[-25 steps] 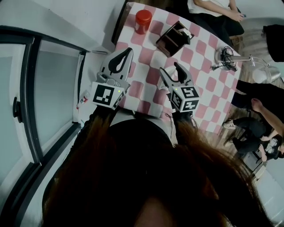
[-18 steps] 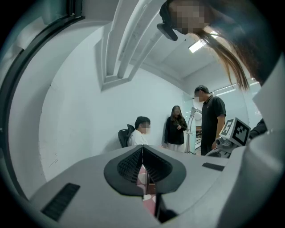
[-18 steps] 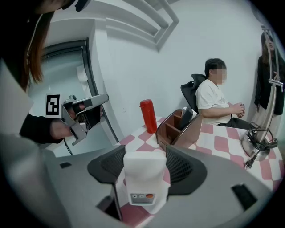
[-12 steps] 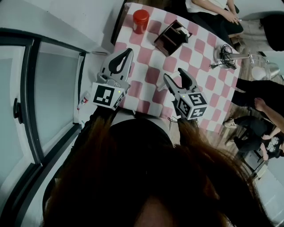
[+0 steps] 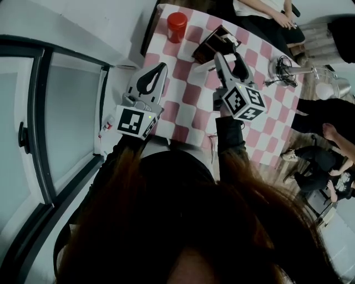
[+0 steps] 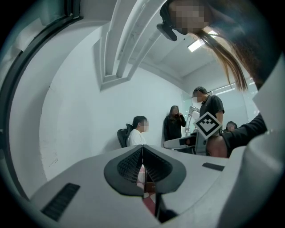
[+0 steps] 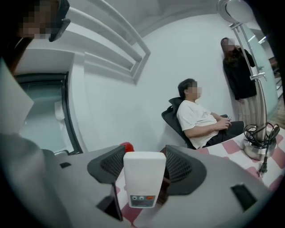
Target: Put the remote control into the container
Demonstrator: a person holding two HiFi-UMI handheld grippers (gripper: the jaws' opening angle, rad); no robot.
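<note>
My right gripper (image 5: 228, 59) is shut on the white remote control (image 5: 203, 66), which sticks out to the left of its jaws. It hovers just in front of the dark brown container (image 5: 210, 40) on the pink checked table (image 5: 183, 111). In the right gripper view the remote control (image 7: 143, 178) stands upright between the pads of the right gripper (image 7: 143, 162), button end towards the camera. My left gripper (image 5: 158, 69) is held over the table's left edge, its jaws together with nothing between them. The left gripper view shows the left gripper (image 6: 142, 154) closed.
A red jar (image 5: 177, 26) stands at the table's far left corner. A coil of cable on a metal base (image 5: 283, 72) lies at the right side. A person (image 5: 260, 8) sits at the far end; others stand to the right. Glass panels (image 5: 66, 111) run along the left.
My right gripper has risen and moved away from me across the table, up to the container, and the remote now shows in its jaws. The left gripper has stayed put.
</note>
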